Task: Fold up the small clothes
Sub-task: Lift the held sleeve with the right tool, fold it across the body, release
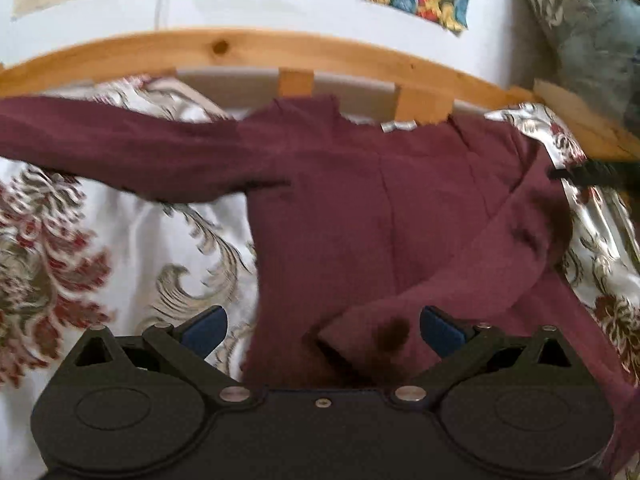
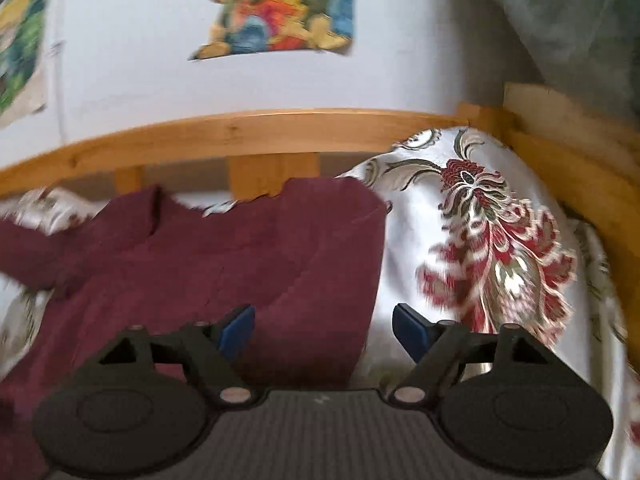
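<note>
Maroon knit fabric is filling the middle of both views: a small long-sleeved maroon knit top [image 1: 340, 208] is lying flat on a glossy white bedspread with red and olive floral scrolls [image 1: 80, 240], its neckline pointing away from the fingers toward a curved pine bed rail [image 1: 240, 46], so that its long axis is running from the fingers straight ahead. One sleeve is stretching out sideways far beyond the left finger of the left gripper [image 1: 322, 330], while the other sleeve is folded back diagonally across the body, its cuff [image 1: 360, 332] lying between that gripper's two blue pads, closer to the right one. Those pads are standing wide apart and pressing on nothing. A small pale tag [image 1: 396, 126] is showing at the neckline, too blurred to read. In the right wrist view the right gripper [image 2: 324, 330] is likewise spread open and gripping nothing; the folded side edge of the top [image 2: 280, 264] is running between its fingers, with maroon cloth under the left finger and bare bedspread [image 2: 404, 248] under the right one. Beyond the rail, a colourful floral picture [image 2: 280, 16] is hanging on the white wall [image 2: 132, 60]; no writing is legible anywhere.
</note>
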